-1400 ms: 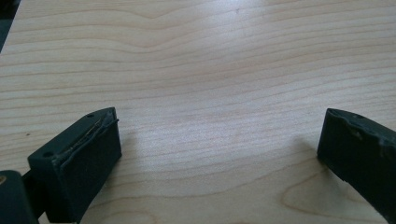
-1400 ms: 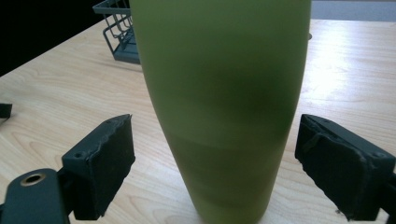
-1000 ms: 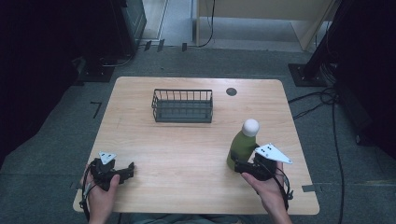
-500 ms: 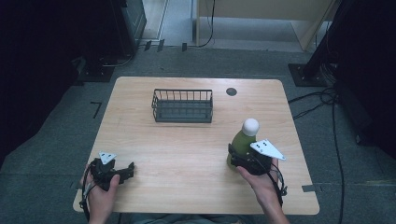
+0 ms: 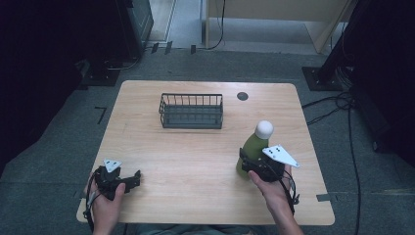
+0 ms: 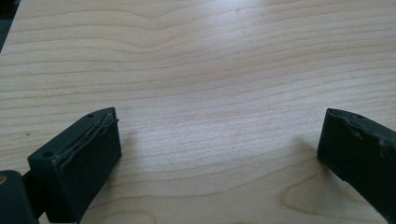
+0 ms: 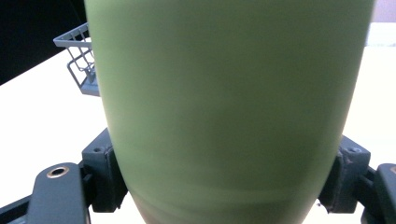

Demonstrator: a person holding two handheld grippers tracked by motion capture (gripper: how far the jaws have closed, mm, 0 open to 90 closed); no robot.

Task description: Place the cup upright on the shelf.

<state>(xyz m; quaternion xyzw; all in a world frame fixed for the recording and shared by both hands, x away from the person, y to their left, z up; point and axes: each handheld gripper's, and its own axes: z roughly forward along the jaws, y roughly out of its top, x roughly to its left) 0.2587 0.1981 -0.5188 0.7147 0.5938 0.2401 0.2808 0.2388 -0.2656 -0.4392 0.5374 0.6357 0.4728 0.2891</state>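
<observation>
My right gripper point(image 5: 250, 164) has just been closing and now clamps the upright green bottle point(image 5: 254, 147) low on its body (near the table's point(image 5: 195, 166) right edge), left gripper point(image 5: 128, 180) open, resting on bare wood.

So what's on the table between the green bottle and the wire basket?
Nothing. In the high view, only bare wood of the table lies between the green bottle and the wire basket.

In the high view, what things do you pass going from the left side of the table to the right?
Left gripper → wire basket → green bottle, with the right gripper shut on it.
</observation>
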